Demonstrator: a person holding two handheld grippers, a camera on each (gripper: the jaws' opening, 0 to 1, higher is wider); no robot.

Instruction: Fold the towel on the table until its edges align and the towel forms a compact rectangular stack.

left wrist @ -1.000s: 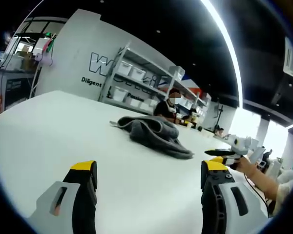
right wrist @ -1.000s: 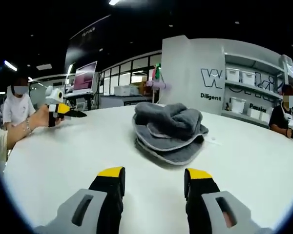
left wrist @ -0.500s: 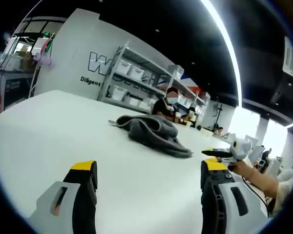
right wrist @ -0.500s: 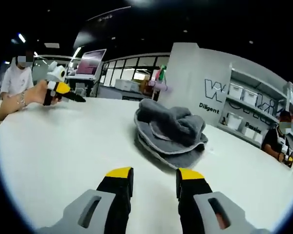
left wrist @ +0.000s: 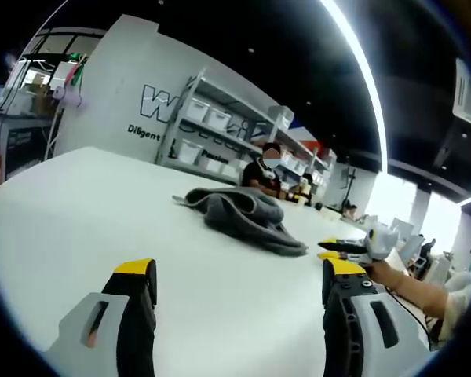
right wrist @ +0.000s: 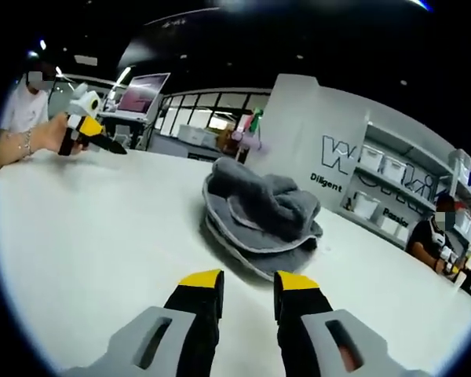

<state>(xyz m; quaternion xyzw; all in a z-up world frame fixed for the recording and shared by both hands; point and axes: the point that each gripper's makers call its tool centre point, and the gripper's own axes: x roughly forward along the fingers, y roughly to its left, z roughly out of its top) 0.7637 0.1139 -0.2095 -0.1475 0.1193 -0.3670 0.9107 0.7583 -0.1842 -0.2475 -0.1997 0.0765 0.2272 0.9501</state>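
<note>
You are approaching a crumpled grey towel [right wrist: 259, 216] on the white table [right wrist: 86, 236]. Left gripper [left wrist: 235, 275] gapes wide, empty; right gripper [right wrist: 247, 281] is nearly closed, grasping nothing. Next, pinch 1 hem.

"Diligent" on grey wall [right wrist: 298, 157]

The crumpled dark grey cloth towel [right wrist: 259, 216] at mid-frame looks soft, matt and napped, its paler hem stitched; the broad white counter [left wrist: 78, 204] beneath is smooth with a faint sheen; the right gripper's [right wrist: 247, 284] fingers [right wrist: 202, 280] at the lower edge are matt black plastic with glossy yellow tips and grey moulded bodies.
</note>
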